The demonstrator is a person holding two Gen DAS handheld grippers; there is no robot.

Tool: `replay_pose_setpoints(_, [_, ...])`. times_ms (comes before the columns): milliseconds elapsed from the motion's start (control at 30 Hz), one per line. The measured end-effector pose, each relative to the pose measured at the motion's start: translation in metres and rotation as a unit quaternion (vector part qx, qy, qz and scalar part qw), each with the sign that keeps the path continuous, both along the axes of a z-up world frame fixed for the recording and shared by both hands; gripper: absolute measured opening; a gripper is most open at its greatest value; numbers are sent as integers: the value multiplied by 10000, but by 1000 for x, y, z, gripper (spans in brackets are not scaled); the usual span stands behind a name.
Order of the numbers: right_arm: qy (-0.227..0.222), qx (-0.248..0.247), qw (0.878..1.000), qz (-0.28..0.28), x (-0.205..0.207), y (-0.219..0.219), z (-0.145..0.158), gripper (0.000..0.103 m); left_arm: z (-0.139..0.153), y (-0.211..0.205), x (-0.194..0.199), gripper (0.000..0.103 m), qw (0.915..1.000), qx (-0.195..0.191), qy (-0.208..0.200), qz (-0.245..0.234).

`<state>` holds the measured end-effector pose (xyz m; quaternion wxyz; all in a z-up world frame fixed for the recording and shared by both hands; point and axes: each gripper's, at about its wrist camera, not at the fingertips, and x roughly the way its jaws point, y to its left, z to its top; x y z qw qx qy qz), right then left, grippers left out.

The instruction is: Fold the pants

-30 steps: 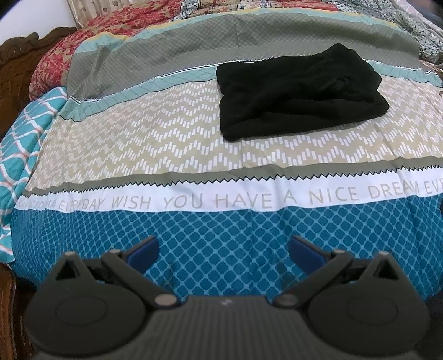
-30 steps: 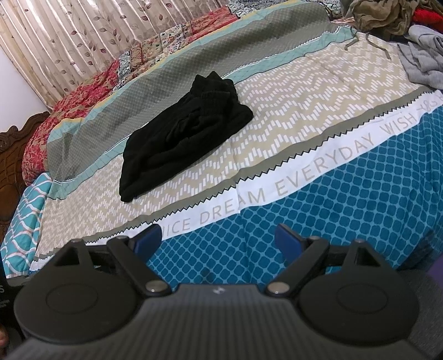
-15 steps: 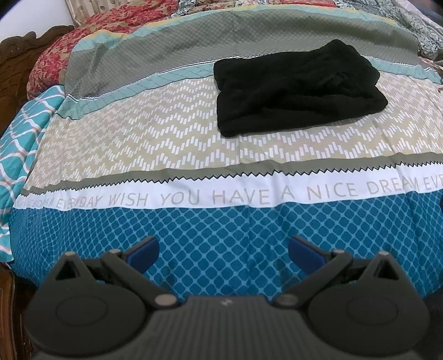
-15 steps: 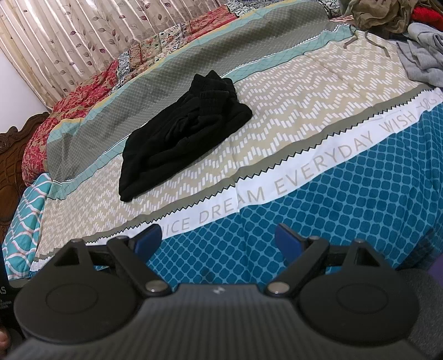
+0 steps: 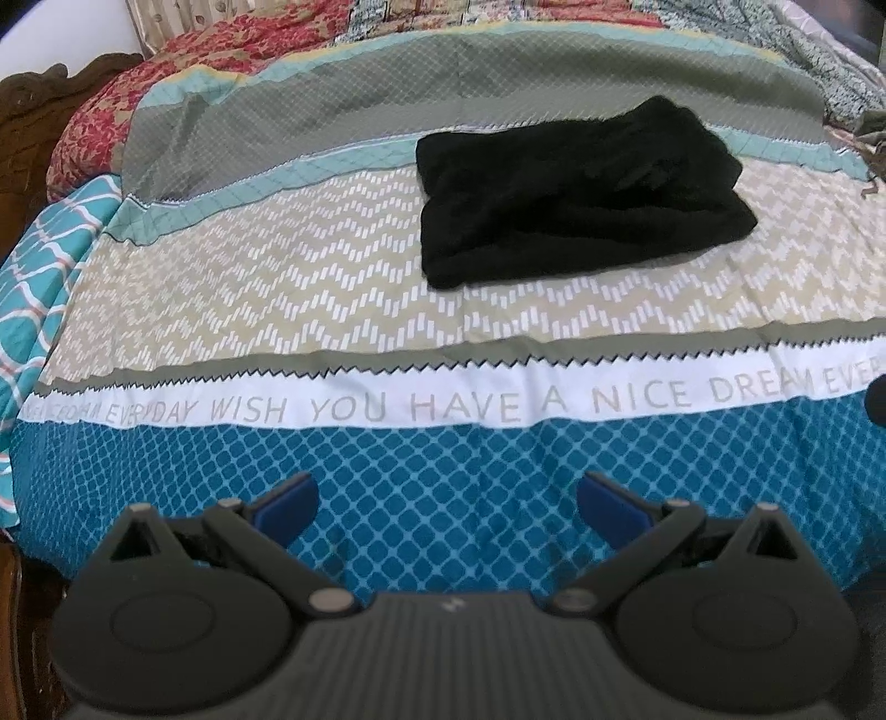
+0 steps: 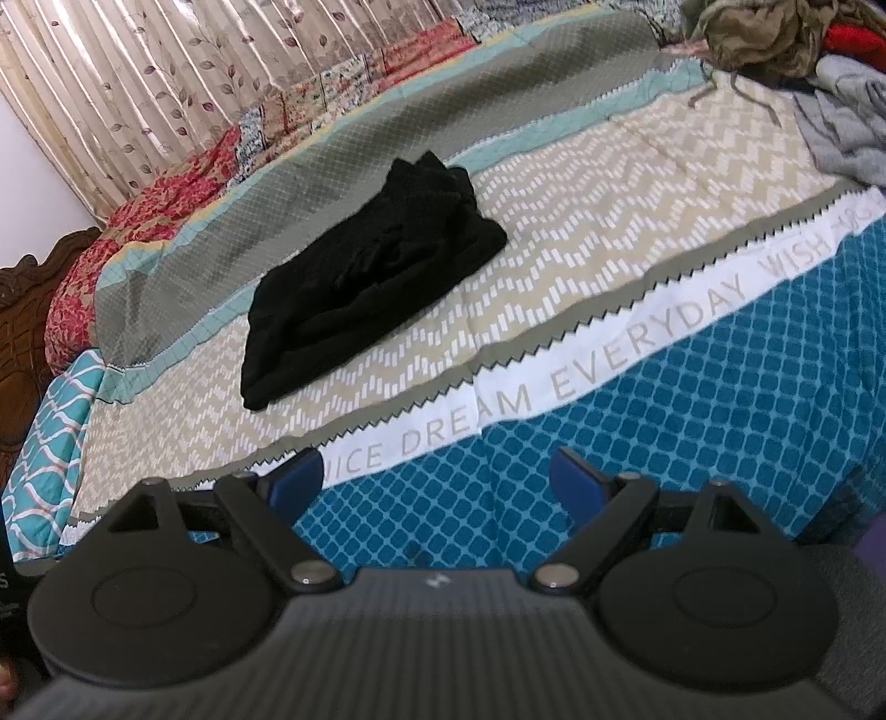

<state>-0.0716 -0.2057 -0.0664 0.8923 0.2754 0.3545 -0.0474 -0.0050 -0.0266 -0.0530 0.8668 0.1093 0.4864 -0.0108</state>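
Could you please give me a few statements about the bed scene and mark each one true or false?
1. The black pants lie folded in a compact bundle on the bedspread. True.
2. The left gripper is clamped on the pants. False: it is open, apart from them, over the blue diamond band.
3. The right gripper is open and holds nothing. True.
4. The pants lie across the white lettered stripe. False: they rest beyond it, on the beige zigzag band.
5. A pile of other clothes sits at the far right of the bed. True.
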Motion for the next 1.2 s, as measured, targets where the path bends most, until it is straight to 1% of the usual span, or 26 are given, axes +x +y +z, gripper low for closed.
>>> replay_pose_setpoints(167, [-256, -204, 9995, -15, -3, 3, 12, 90, 10, -5, -4, 103, 9999, -71, -128, -92])
replay_pose_setpoints(400, [-466, -276, 9985, -16, -5, 2, 22, 90, 17, -8, -7, 103, 9996, -115, -226, -133])
replay_pose_setpoints(1200, [-559, -221, 9982, -50, -7, 2, 25, 90, 16, -8, -8, 103, 9997, -136, -155, -112])
